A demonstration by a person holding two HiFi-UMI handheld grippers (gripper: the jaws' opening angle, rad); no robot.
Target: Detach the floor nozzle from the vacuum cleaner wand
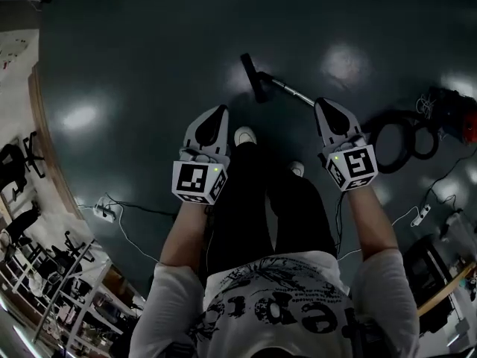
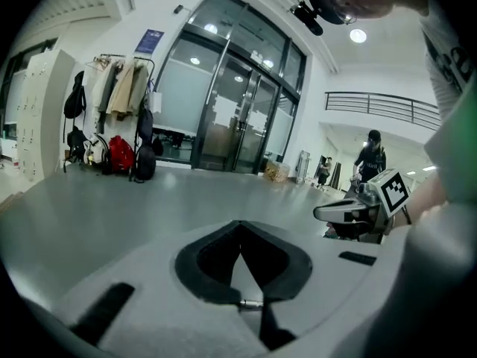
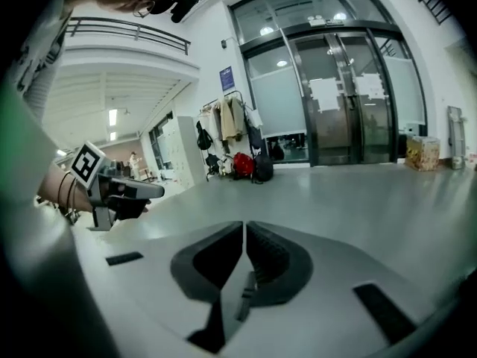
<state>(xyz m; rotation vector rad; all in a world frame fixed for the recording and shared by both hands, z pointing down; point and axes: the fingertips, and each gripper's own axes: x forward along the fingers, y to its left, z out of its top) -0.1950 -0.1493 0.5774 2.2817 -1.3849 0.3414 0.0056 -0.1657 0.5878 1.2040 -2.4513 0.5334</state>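
Note:
In the head view the vacuum's black floor nozzle (image 1: 253, 76) lies on the dark floor ahead of the person's feet. It is joined to the metal wand (image 1: 292, 92), which runs right toward the black hose (image 1: 400, 137) and the red vacuum body (image 1: 460, 118). My left gripper (image 1: 220, 111) is shut and empty, held above the floor below and left of the nozzle. My right gripper (image 1: 321, 104) is shut and empty too, just right of the wand, and I cannot tell its height over the wand. Each gripper view shows closed jaws (image 2: 240, 233) (image 3: 244, 231) and no vacuum.
A power strip with its cable (image 1: 106, 212) lies on the floor at left, another (image 1: 422, 215) at right. Chairs and racks (image 1: 30, 222) line the left wall. Glass doors (image 2: 231, 118), a coat rack with bags (image 2: 112, 136) and a cardboard box (image 3: 422, 154) stand far off.

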